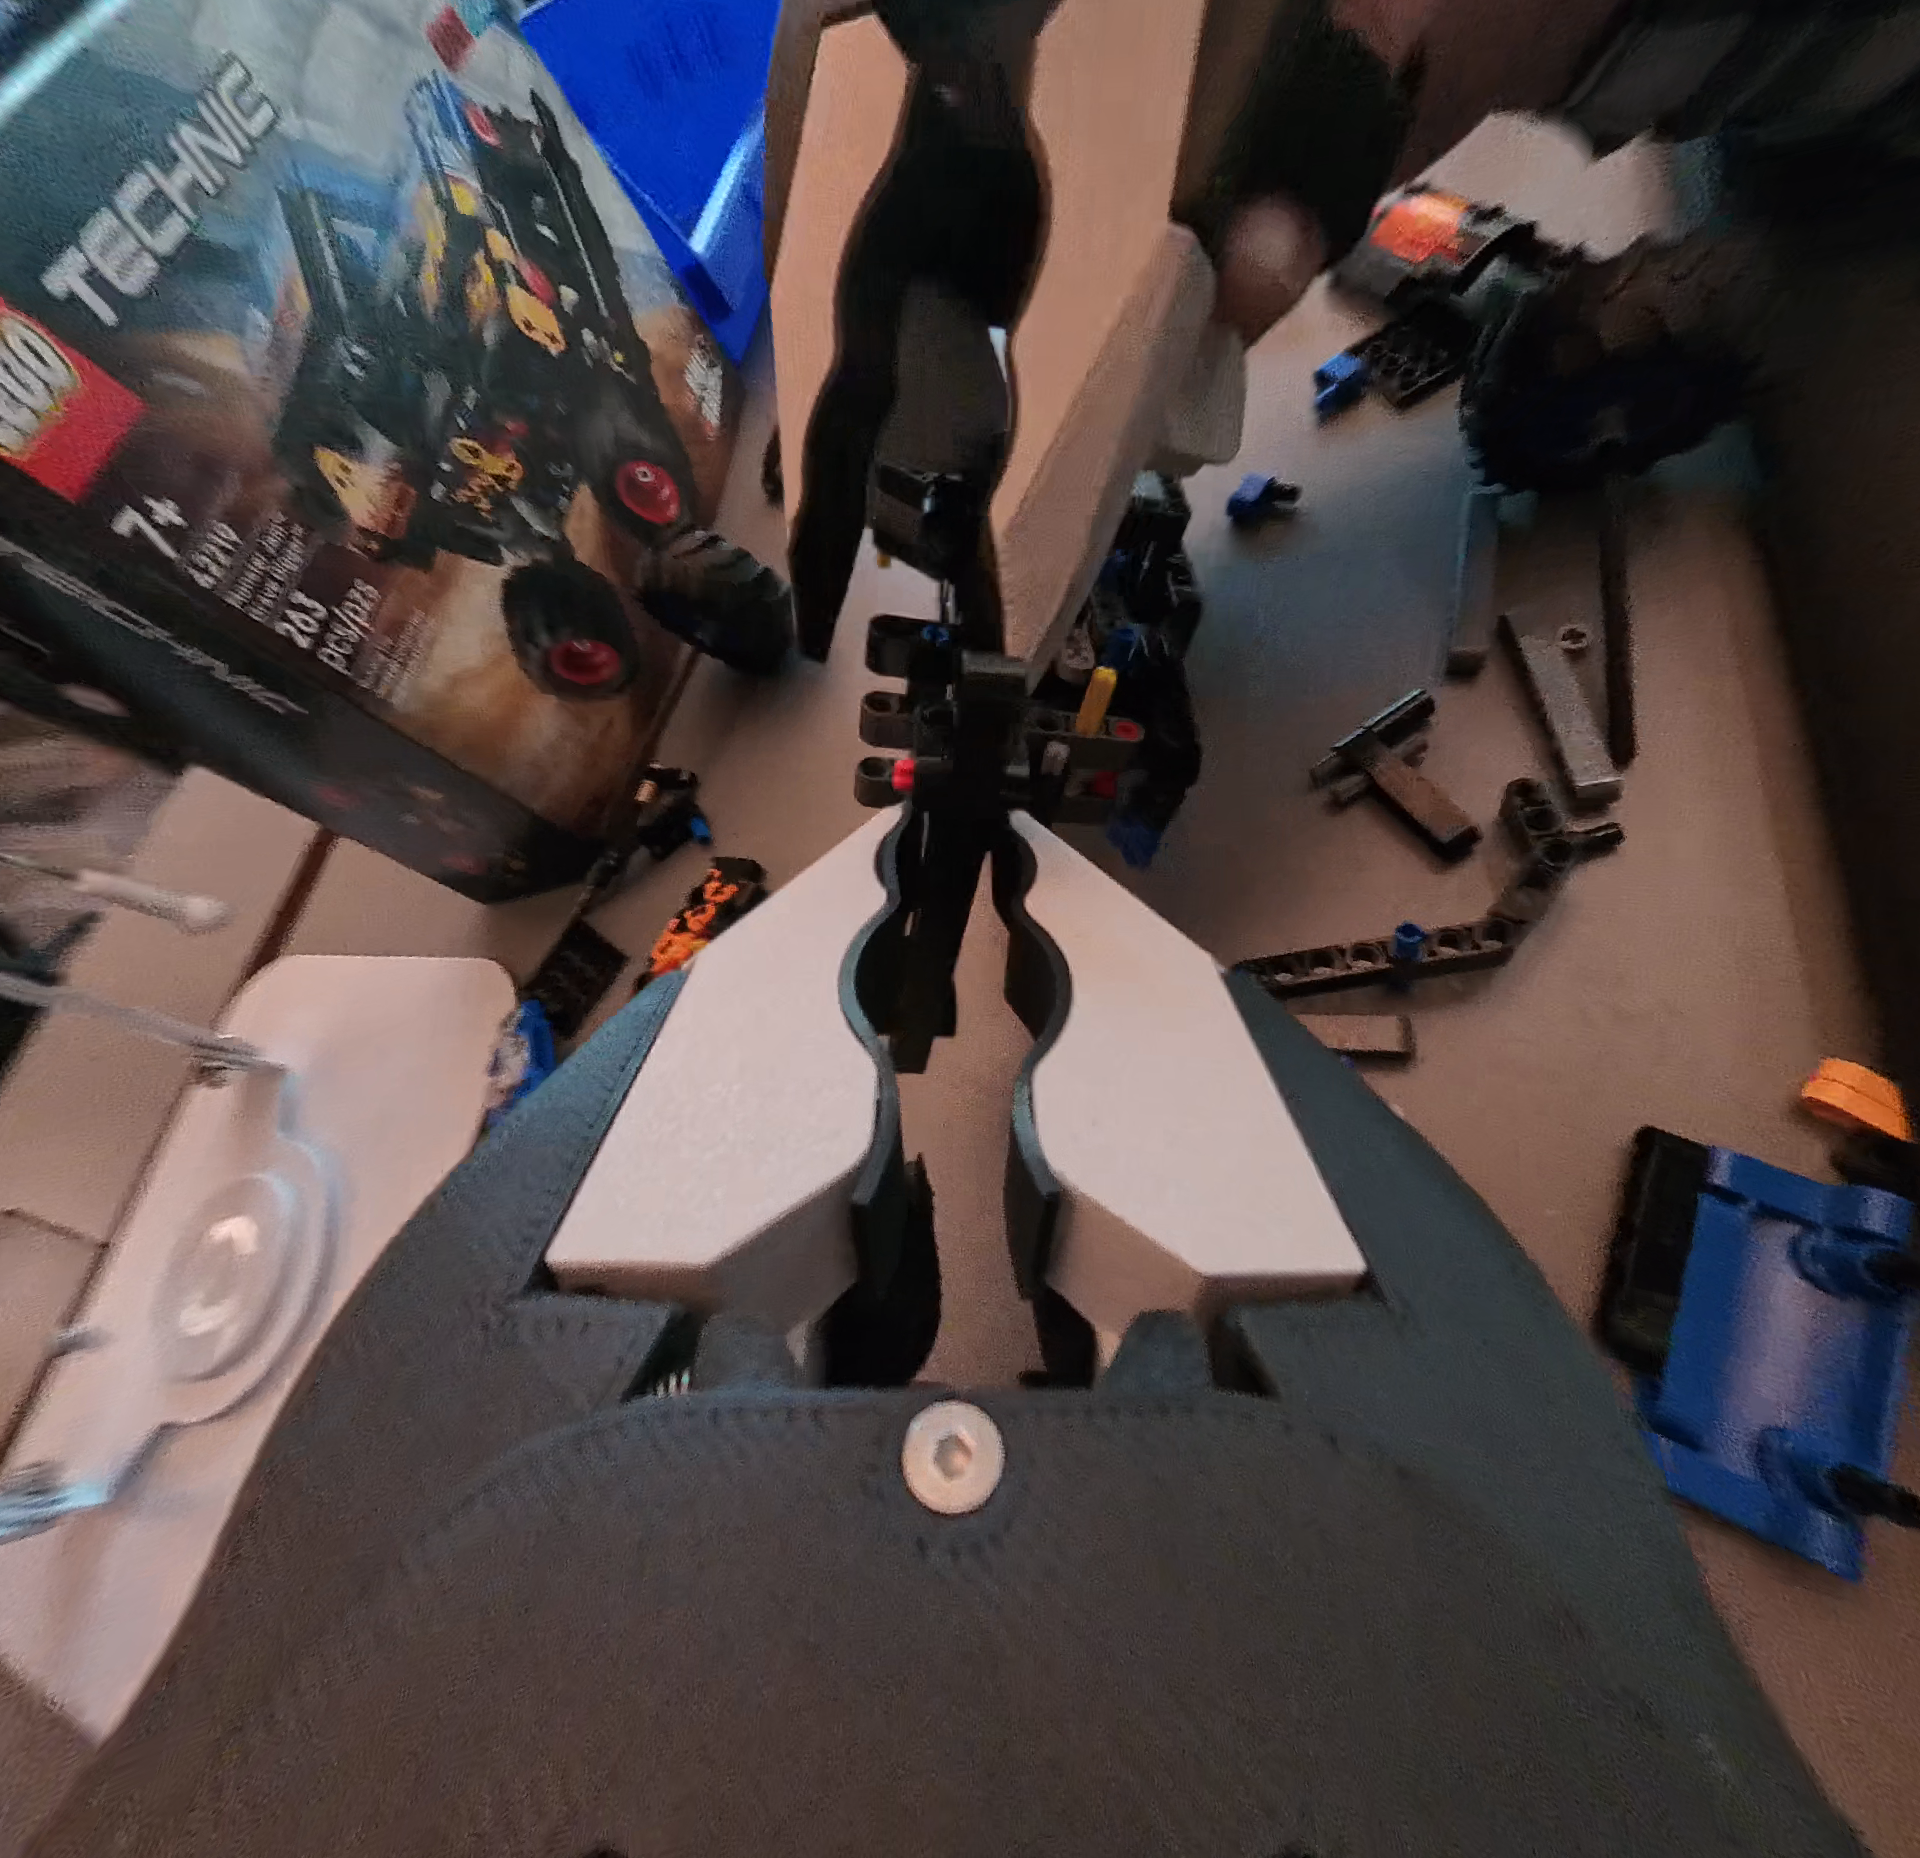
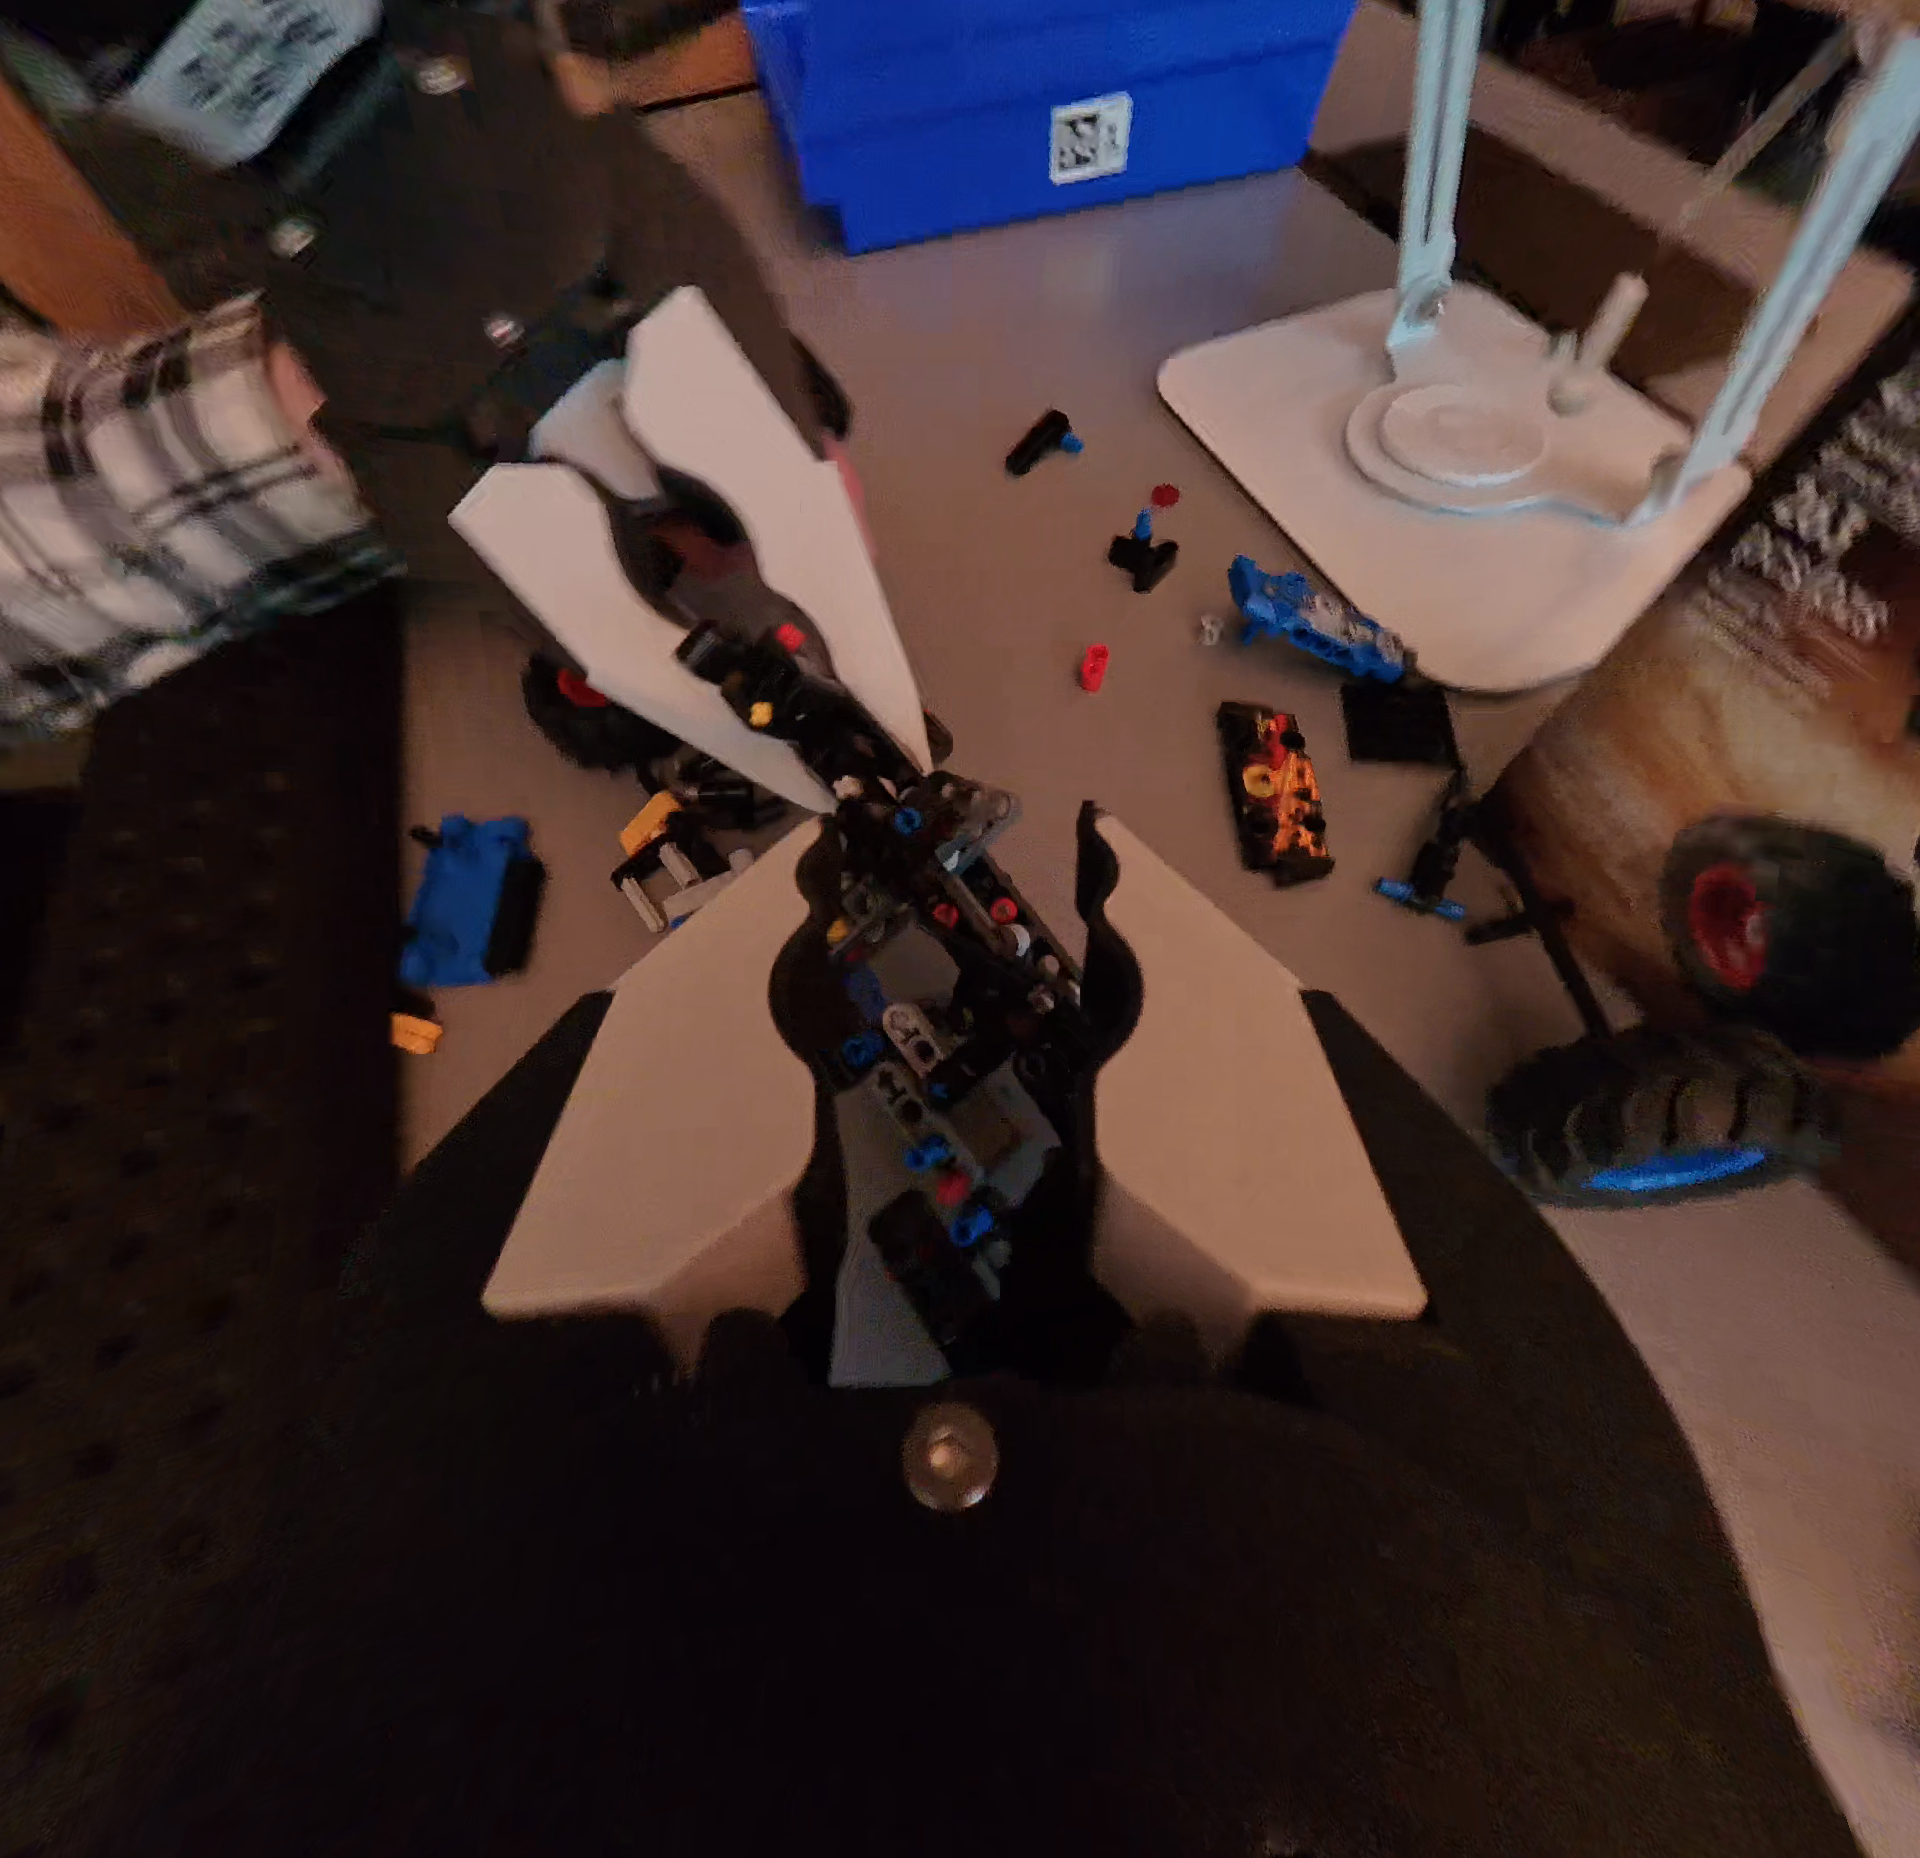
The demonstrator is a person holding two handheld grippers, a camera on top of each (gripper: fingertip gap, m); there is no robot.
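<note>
Both grippers are meeting over the same object, a half-built black brick chassis (image 1: 997, 728) studded with blue, red and yellow pins, held up above the grey table (image 1: 1351, 582).

The left gripper (image 1: 951, 842) is closing narrowly on a thin black stem at the near end of the chassis; its white fingers (image 1: 769, 1060) are leaving only a slim gap, filled by that stem.

The right gripper (image 2: 961, 832) is clamping the wider body of the same chassis (image 2: 935, 1029), which is lying tilted between its fingers and running back toward the camera. In the right wrist view the left gripper (image 2: 883, 769) is reaching in from the upper left, tips touching the chassis.

Around them:
- A printed set box (image 1: 312, 437) is standing to the left.
- A blue bin (image 2: 1039, 73) is sitting at the table's far side.
- Loose black beams (image 1: 1382, 956), a blue panel (image 1: 1777, 1341) and a flame-printed plate (image 2: 1273, 790) are lying scattered on the table.
- A white stand base (image 2: 1455, 520) is sitting at the far right.
</note>
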